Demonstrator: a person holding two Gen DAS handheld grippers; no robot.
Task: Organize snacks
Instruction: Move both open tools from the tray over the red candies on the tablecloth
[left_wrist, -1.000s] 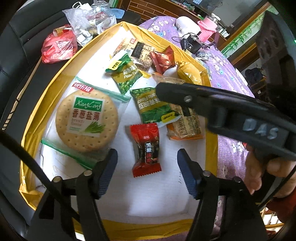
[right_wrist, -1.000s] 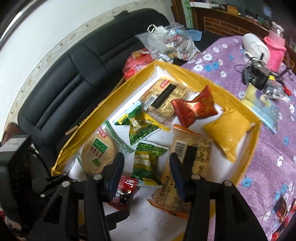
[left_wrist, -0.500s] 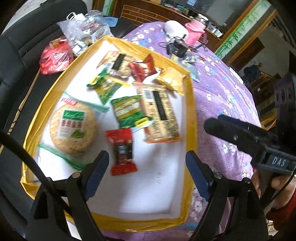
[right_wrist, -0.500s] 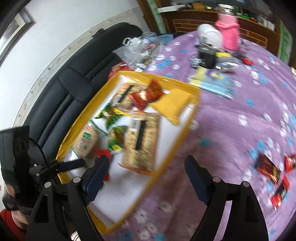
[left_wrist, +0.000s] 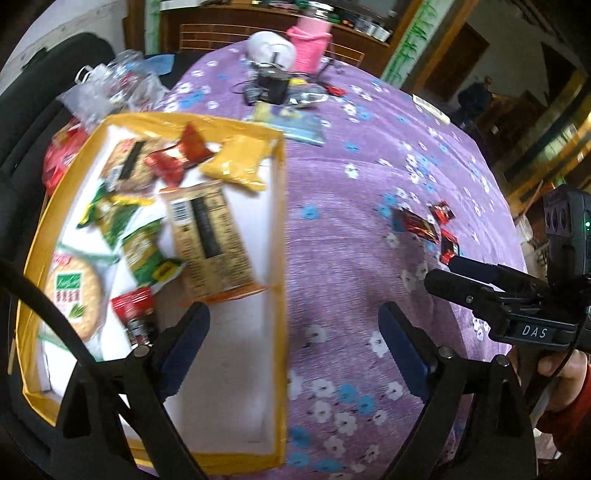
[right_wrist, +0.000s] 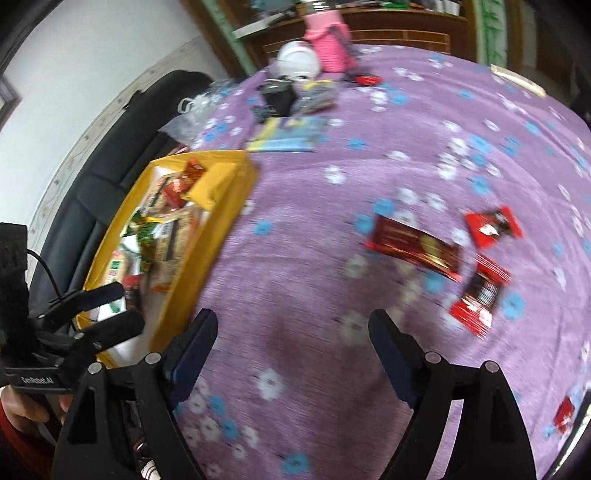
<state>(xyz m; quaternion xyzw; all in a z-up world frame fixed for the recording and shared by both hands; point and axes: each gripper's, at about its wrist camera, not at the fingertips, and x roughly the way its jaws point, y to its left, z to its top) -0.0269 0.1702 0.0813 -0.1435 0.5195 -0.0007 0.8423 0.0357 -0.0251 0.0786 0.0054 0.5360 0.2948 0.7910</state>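
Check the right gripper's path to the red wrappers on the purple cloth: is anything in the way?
Nothing visible blocks it. The right gripper, open and empty, hangs over bare purple tablecloth, and the long dark-red bar and two small red packets lie beyond it, uncovered.

Motion blur smears the print on the red snack packets (right_wrist: 480, 258) on the purple cloth; wording unreadable. Round biscuit pack (left_wrist: 72, 295) partly hidden behind a black cable. A red packet (right_wrist: 565, 411) is cut off at the frame's dark edge.
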